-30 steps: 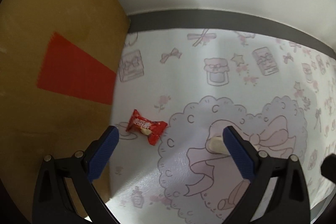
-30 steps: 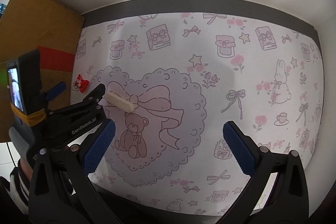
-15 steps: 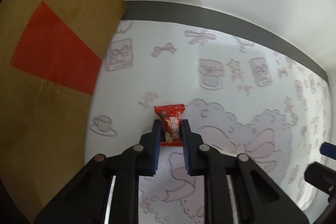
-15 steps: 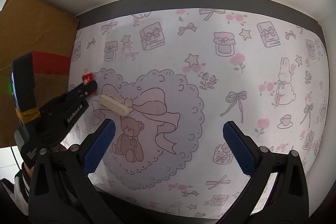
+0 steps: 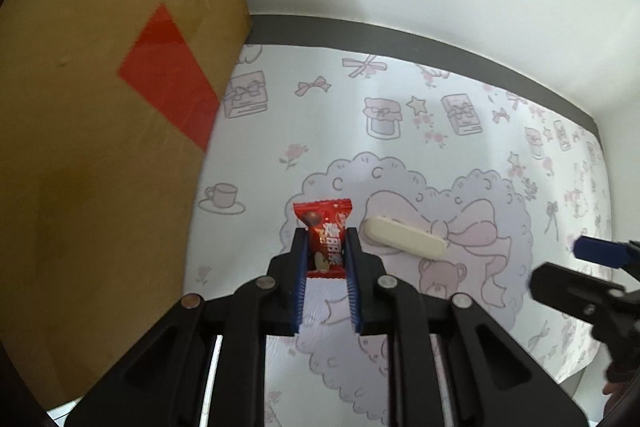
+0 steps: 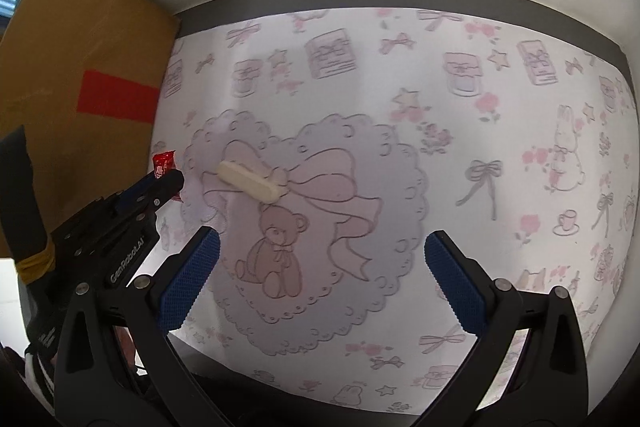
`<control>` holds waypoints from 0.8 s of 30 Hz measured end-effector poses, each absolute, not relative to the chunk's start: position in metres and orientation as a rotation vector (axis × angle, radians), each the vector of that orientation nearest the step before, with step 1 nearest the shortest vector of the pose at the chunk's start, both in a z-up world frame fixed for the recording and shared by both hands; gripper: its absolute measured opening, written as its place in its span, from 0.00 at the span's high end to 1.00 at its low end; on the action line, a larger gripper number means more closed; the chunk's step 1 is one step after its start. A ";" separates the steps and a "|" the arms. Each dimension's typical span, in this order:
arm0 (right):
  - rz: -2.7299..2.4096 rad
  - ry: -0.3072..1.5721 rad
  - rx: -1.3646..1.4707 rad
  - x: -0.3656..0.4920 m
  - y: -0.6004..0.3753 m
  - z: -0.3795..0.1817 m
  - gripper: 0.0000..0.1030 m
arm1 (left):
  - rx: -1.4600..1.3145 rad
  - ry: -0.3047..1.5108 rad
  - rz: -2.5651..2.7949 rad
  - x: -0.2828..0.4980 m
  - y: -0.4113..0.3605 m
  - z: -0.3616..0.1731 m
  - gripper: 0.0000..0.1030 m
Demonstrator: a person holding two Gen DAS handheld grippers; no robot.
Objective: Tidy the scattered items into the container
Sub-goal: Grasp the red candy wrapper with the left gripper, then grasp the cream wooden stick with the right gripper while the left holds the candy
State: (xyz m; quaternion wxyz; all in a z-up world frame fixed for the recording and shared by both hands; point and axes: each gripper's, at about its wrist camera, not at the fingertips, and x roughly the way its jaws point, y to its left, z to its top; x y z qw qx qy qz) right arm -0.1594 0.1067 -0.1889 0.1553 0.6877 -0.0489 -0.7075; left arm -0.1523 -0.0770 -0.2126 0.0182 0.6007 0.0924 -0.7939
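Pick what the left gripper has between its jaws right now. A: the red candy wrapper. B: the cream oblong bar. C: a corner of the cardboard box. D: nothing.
A: the left gripper has its jaws closed on the red foil-wrapped candy; the cream oblong bar lies free on the mat.

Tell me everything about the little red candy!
The small red candy in a shiny crinkly wrapper has a zigzag top edge, white writing and a picture of brown chocolate. The left gripper is shut on its lower half, blue pads pressing both sides, so its top sticks out forward. It sits above the pink-patterned tablecloth, beside the cream oblong bar.
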 end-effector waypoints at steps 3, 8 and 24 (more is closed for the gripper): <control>-2.016 -0.064 1.926 -0.158 0.090 -0.190 0.00 | 1.861 0.304 -2.462 -0.143 -0.076 -0.210 0.83; -1.981 0.091 1.868 -0.162 0.062 -0.197 0.00 | 1.867 0.354 -2.440 -0.134 -0.085 -0.210 0.83; -1.871 0.544 1.751 -0.153 -0.003 -0.236 0.59 | 1.930 0.513 -2.344 -0.118 -0.085 -0.230 0.83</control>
